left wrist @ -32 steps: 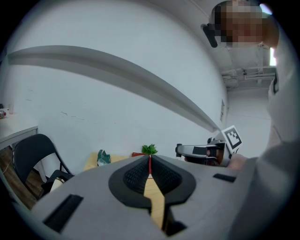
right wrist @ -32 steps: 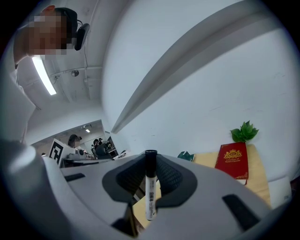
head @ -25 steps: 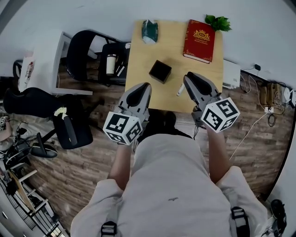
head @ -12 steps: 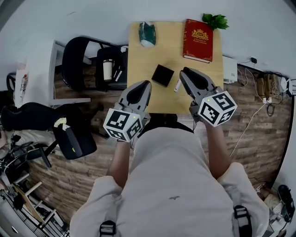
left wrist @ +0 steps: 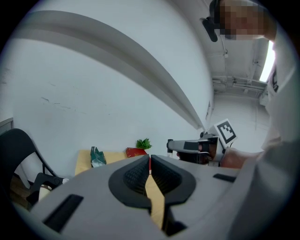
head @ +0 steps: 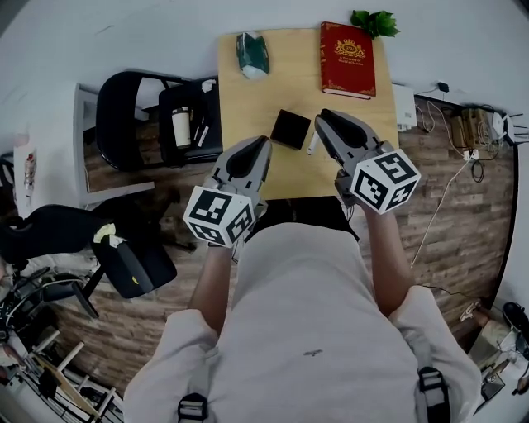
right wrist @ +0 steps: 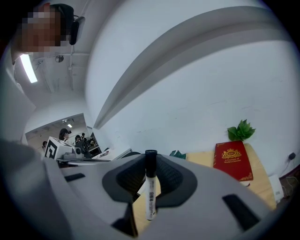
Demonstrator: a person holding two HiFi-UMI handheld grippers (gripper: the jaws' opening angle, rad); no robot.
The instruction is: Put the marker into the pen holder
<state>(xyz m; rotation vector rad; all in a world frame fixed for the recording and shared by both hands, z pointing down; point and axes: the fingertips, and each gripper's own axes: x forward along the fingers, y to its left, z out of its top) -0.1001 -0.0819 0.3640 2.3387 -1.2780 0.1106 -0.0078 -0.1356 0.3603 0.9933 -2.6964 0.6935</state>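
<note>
A white marker with a black cap [right wrist: 150, 187] stands upright between the jaws of my right gripper [right wrist: 151, 180], which is shut on it. From above, the marker [head: 312, 145] pokes out beside the right gripper [head: 325, 124], just right of the black square pen holder [head: 290, 129] on the wooden table [head: 248, 103]. My left gripper [head: 261, 143] hovers over the table's near edge, left of the holder. Its jaws [left wrist: 150, 171] are closed with nothing between them.
At the table's far side lie a red book [head: 347, 58], a green packet [head: 251, 54] and a small plant [head: 374, 21]. To the left stand a black chair [head: 124, 120] and a stool carrying a cup [head: 181, 128]. A white box [head: 402, 106] sits to the right.
My right gripper has carried the marker left and farther over the table, closer to the pen holder. The left gripper has hardly moved.
</note>
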